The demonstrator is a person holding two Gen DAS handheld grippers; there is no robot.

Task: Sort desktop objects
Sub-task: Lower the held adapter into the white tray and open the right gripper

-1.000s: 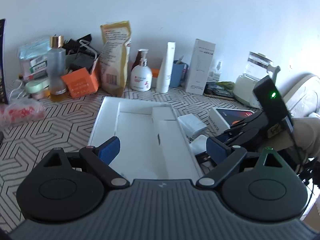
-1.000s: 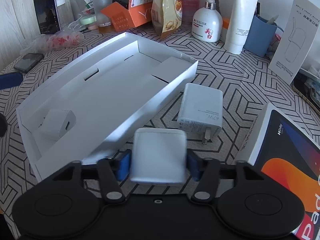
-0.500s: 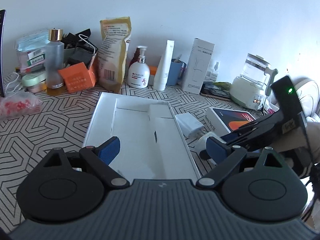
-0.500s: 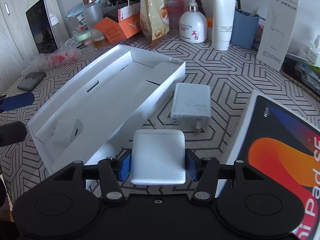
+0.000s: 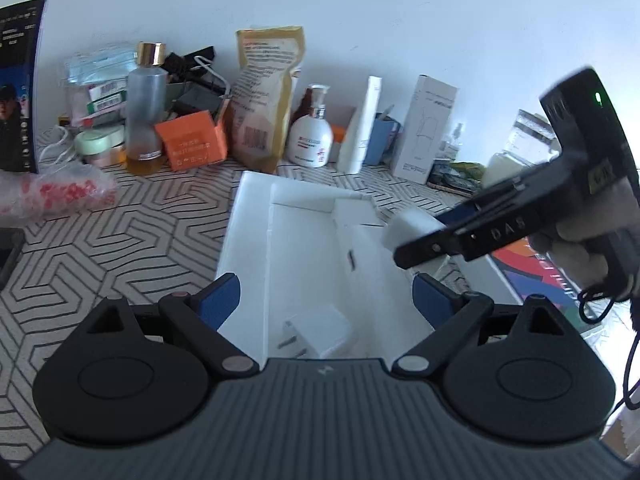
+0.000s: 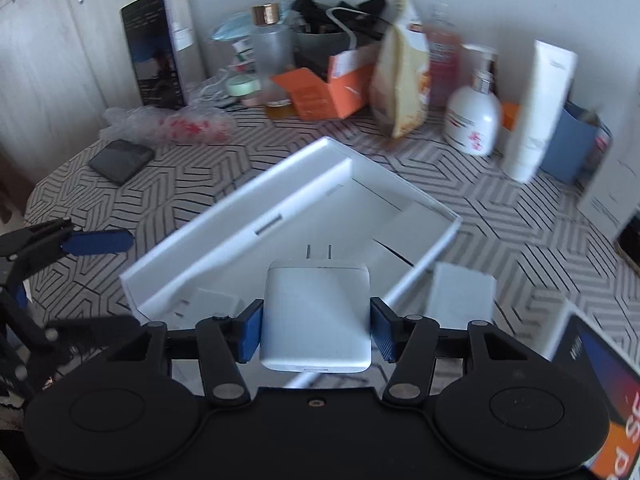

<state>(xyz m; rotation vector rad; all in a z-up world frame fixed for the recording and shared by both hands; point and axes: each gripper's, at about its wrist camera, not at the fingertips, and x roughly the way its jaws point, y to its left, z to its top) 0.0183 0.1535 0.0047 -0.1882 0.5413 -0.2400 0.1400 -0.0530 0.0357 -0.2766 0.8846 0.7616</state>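
Pointing prongs forward, the white charger (image 6: 316, 316) sits lengthwise between right gripper (image 6: 316, 330) jaws.

Home desk: lotion bottle (image 5: 311, 138), snack pouch (image 5: 266, 96).

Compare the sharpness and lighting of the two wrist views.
Right wrist view: motion blur smears the pump bottle and pouch, while the gripped charger stays sharp. Left wrist view: crisper, but the white box is washed out by bright light and the right gripper is slightly smeared.
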